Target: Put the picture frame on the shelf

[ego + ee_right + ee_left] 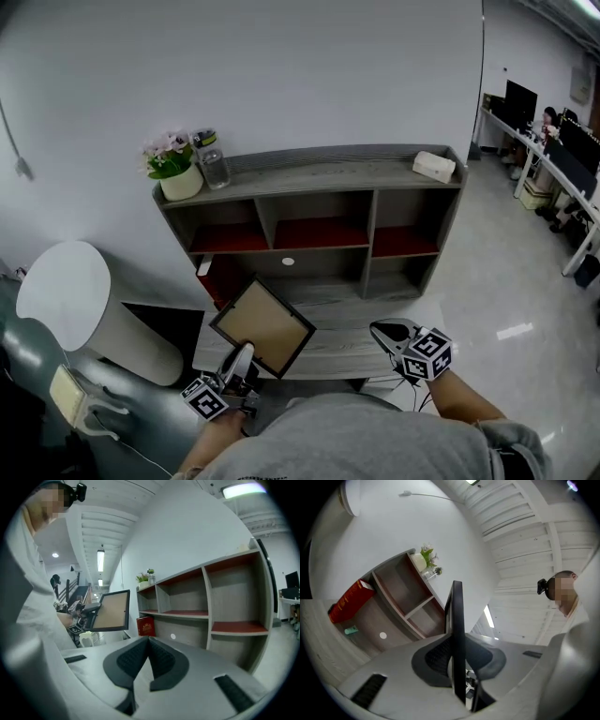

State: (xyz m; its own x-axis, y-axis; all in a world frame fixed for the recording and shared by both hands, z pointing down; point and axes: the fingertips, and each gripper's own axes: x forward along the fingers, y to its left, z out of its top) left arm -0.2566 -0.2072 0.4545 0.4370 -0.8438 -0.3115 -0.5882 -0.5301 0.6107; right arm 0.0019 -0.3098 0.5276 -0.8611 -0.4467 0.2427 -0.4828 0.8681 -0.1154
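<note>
The picture frame (262,325), black-rimmed with a tan back, hangs tilted above the shelf unit's low front ledge (337,349). My left gripper (242,361) is shut on its lower corner. In the left gripper view the frame (457,620) runs edge-on between the two pads. The right gripper view shows the frame (112,611) at left, held by the left gripper (91,612). My right gripper (389,330) hovers over the ledge's right part, shut with nothing in it, its pads (159,656) meeting. The grey shelf unit (319,173) stands against the wall, with red-floored compartments.
On the shelf top stand a flower pot (178,169), a glass jar (214,161) and a white tissue box (433,165). A red book (220,279) leans in the lower left bay, near a small white disc (288,262). A white round stool (66,281) stands to the left.
</note>
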